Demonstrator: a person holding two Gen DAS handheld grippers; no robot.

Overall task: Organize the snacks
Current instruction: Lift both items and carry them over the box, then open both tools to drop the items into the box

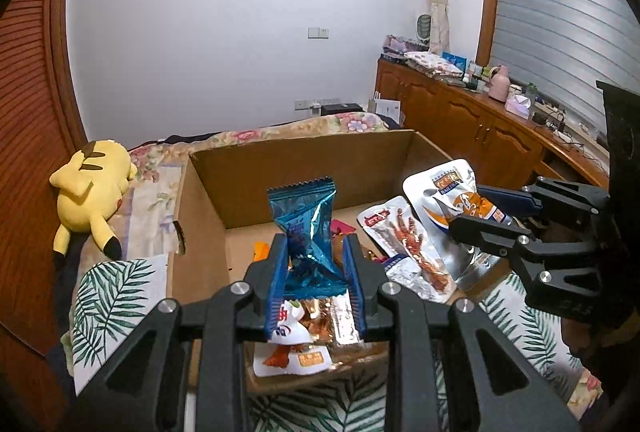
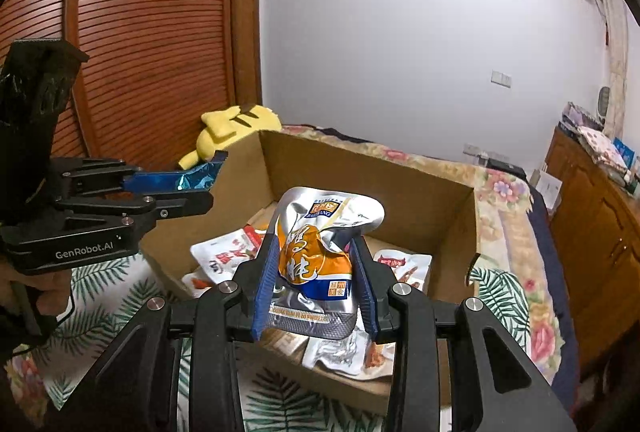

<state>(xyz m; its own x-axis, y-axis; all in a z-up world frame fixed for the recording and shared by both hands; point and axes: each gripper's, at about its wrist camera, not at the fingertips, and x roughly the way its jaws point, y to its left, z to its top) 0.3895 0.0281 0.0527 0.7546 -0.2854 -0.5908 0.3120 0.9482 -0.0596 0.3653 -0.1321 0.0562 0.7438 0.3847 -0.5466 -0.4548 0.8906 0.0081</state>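
Left wrist view, near to far: left gripper (image 1: 316,264) clenched on a blue foil packet (image 1: 306,228), blue ribbed pads (image 1: 277,284) pinching its crumpled waist, serrated top edge standing up past the fingertips. Directly below the fingers, flat glossy snack pouches (image 1: 296,352) lying in the near end of an open cardboard box (image 1: 304,168). Beyond the fingertips, bare brown box floor and a plain corrugated far wall. Off to the right of the fingers, right gripper (image 1: 486,210) grasping a silver and orange pouch (image 1: 448,196), with a clear-windowed red snack pack (image 1: 412,252) hanging or lying just beside it; cannot tell which. Left of the fingers and past the box, a yellow plush toy (image 1: 92,196) face down on a floral bedspread (image 1: 352,122).

Right wrist view: silver pouch (image 2: 320,256) squeezed between the right gripper's (image 2: 316,272) pads, puffed and creased, embossed seal at the bottom edge, held above the box (image 2: 360,168) and the pouches in it.

Risks, as a judgement: slick foil likely to slide out of both pinches, each being narrow and on crumpled film; puffed pouch prone to bursting under harder squeezing; both grippers close together over one box, so a bump could knock either packet loose.
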